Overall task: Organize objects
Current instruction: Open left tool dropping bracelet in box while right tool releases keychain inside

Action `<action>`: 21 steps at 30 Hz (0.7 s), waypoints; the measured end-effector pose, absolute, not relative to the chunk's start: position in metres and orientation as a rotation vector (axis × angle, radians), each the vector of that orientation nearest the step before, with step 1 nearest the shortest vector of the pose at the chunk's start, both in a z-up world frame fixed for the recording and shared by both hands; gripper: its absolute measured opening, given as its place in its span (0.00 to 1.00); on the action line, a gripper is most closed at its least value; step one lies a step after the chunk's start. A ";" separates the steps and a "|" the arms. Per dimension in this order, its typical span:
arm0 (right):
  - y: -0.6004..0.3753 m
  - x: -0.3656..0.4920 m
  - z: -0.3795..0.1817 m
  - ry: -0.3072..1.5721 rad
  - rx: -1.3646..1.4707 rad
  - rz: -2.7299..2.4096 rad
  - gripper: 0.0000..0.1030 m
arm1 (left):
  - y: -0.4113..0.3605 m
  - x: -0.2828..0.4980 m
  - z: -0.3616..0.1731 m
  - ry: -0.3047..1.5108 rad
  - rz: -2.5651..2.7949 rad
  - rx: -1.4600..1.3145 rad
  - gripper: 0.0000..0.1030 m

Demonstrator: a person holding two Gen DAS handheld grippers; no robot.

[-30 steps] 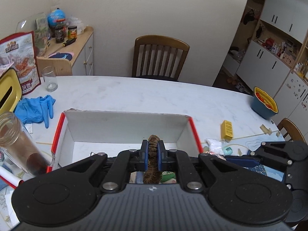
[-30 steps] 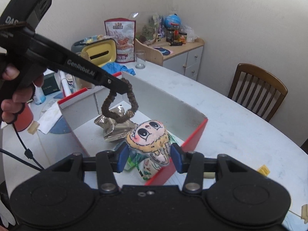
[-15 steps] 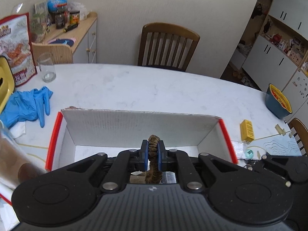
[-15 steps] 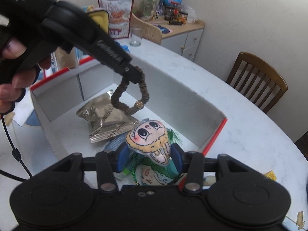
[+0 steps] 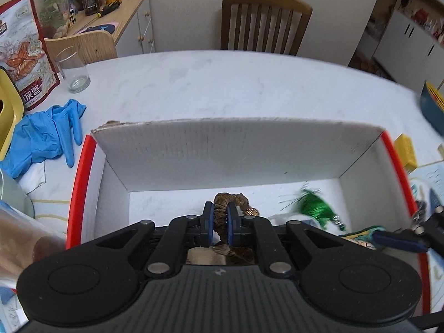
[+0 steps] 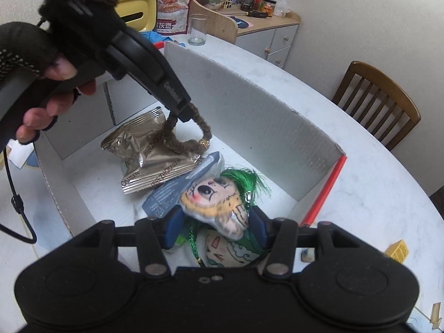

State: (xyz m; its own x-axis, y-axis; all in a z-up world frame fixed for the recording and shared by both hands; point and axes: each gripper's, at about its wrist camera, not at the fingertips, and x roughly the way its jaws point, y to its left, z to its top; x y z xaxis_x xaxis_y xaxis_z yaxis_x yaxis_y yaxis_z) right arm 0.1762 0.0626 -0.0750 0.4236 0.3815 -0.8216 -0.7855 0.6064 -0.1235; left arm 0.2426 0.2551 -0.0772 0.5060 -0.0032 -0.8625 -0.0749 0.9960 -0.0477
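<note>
A white cardboard box (image 5: 236,149) with red edges lies open on the table. My left gripper (image 5: 220,219) is shut on a brown scrunchie (image 5: 231,198). In the right wrist view the scrunchie (image 6: 177,144) hangs from that gripper (image 6: 184,113) and rests on a bronze foil packet (image 6: 149,155) on the box floor (image 6: 91,183). My right gripper (image 6: 216,229) is low in the box with its jaws opening. A small painted doll (image 6: 213,202) with green hair lies tilted between the pads, with a small gap on each side. It lies on a blue-grey packet (image 6: 177,191).
Blue gloves (image 5: 47,136), a drinking glass (image 5: 72,73) and a printed snack bag (image 5: 25,55) sit left of the box. A yellow block (image 5: 405,152) lies to its right. A wooden chair (image 5: 265,22) stands behind the table. A person's gloved hand (image 6: 41,63) holds the left gripper.
Both grippers came down into the box. The scrunchie went from hanging free to touching the foil packet. The right jaws widened and the doll tipped over, showing its green hair.
</note>
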 end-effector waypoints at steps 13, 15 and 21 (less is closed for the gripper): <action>0.045 0.174 -0.056 0.824 -0.457 0.791 0.61 | 0.250 0.239 -0.078 1.063 0.053 -0.012 0.11; 0.041 0.173 -0.052 0.824 -0.433 0.795 0.62 | 0.249 0.237 -0.077 1.061 0.062 -0.011 0.12; 0.027 0.170 -0.040 0.823 -0.375 0.815 0.62 | 0.246 0.232 -0.072 1.056 0.085 -0.001 0.14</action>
State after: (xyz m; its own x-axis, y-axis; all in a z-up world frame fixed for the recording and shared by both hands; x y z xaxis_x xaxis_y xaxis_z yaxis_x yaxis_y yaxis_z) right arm 0.1697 0.0269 -0.0396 0.4082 0.4920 -0.7690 -0.7644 0.6447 0.0068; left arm 0.2318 0.2461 -0.0724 0.4892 0.0694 -0.8694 -0.0703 0.9967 0.0400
